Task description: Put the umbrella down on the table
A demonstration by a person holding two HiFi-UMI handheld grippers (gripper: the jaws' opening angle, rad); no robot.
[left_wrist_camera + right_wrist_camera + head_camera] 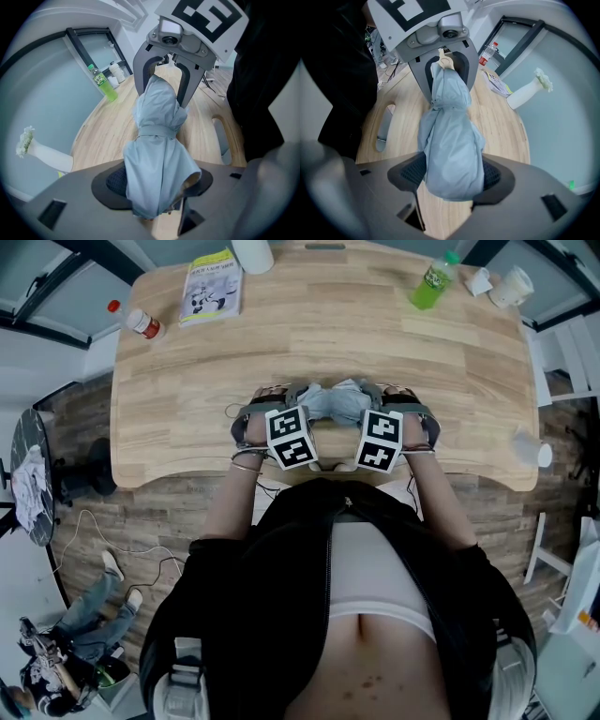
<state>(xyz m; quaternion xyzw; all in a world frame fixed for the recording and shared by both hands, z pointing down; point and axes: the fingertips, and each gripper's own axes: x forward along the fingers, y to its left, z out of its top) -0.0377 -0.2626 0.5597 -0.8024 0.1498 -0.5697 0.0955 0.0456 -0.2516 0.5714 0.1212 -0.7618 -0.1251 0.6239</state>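
A folded grey-blue umbrella (337, 401) lies crosswise between my two grippers, over the near middle of the wooden table (187, 409). My left gripper (277, 397) is shut on one end of the umbrella (157, 154), and fabric fills the space between its pads. At the other end of the umbrella (450, 145), my right gripper (394, 397) is shut on the bundle. Each gripper view shows the opposite gripper at the far end: the right gripper (161, 82) and the left gripper (445, 77). I cannot tell whether the umbrella touches the tabletop.
Along the table's far side stand a green bottle (431, 282), a booklet (211, 287), a small red-capped bottle (142, 322), a white vase (251, 254) and paper cups (506, 285). The person's body is close against the curved front edge.
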